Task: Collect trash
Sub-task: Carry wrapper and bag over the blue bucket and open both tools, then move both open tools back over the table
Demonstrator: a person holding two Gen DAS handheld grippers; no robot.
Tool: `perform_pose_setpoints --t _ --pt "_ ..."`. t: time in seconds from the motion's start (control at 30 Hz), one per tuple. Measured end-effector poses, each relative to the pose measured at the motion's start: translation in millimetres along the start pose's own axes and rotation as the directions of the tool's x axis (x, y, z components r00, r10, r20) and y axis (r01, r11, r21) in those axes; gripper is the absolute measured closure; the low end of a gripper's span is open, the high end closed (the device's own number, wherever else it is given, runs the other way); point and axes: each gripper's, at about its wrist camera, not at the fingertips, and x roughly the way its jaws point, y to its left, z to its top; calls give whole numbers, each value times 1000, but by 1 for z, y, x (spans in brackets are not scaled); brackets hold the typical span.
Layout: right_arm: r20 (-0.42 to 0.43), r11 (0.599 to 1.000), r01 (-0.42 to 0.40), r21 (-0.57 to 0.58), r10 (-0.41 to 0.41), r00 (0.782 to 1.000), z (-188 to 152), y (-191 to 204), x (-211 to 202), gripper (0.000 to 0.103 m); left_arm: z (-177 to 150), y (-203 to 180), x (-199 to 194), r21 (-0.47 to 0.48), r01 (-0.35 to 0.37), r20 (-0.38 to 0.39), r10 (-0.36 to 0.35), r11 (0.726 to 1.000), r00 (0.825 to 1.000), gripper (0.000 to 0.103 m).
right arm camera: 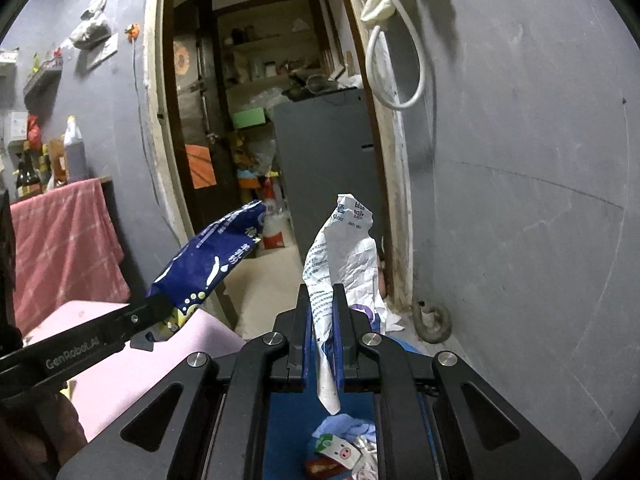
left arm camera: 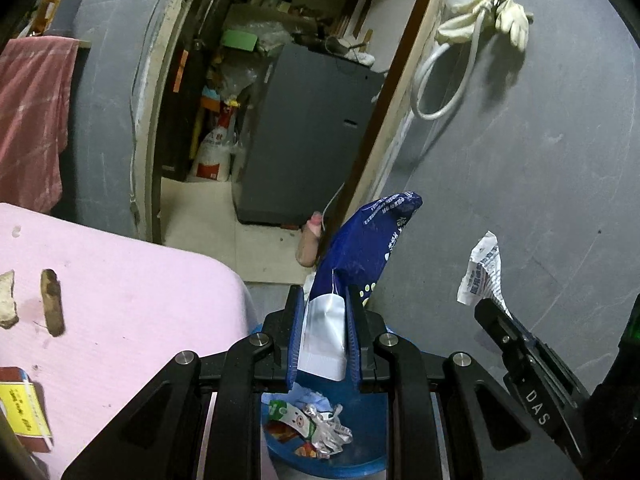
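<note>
The left gripper [left arm camera: 326, 296] was clamped on a blue packet [left arm camera: 368, 240], its jaws closed on the packet's white lower end while the blue body stood up ahead of them. The right gripper [right arm camera: 322, 300] was pressed together on a crumpled white wrapper [right arm camera: 344, 248], whose loose tail hung down behind the jaws.

Both pieces looked light, thin and limp. The packet seemed an empty plastic film bag, probably slick, so a pinch across a flattened, folded end should hold better than one on the puffed middle. The wrapper was creased and soft; it should bend rather than break, and any bunched part would serve.

Directly beneath both grippers sat a blue bin [left arm camera: 360, 456] already holding scraps [left arm camera: 316, 428].

Counted: one blue packet, one white wrapper, one bin, two grippers. To the left gripper's left, a pink desk [left arm camera: 132, 288] carried two brownish bits [left arm camera: 52, 302] and one yellow box [left arm camera: 24, 412].
</note>
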Motion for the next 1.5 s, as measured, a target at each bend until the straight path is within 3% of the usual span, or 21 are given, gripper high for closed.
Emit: perform_pose_setpoints --t 0.6,0.87,0.93,1.07,1.17,1.27,1.5 --pt "-101 999 -13 32 16 995 -10 -16 31 95 -17 6 40 -19 -30 -137 27 999 990 85" --pt "-116 998 -19 52 25 993 -9 -21 33 90 -18 11 40 -38 -39 -145 33 999 989 72" --pt "-117 998 -22 54 28 993 -9 -21 33 79 -17 11 39 -42 -37 -142 31 998 989 69" --pt "-109 998 -19 62 26 994 -7 -21 31 76 -13 12 31 -45 -40 -127 34 998 991 66" --pt "-91 997 -14 71 20 996 -2 -21 25 74 -6 15 22 -49 -43 -103 38 998 994 55" --pt "-58 997 -12 78 17 998 6 -18 15 64 2 18 10 -36 -55 -71 52 998 996 54" --pt "20 997 -22 73 21 1000 29 -2 -12 45 23 31 -32 -9 -88 23 88 996 996 40"
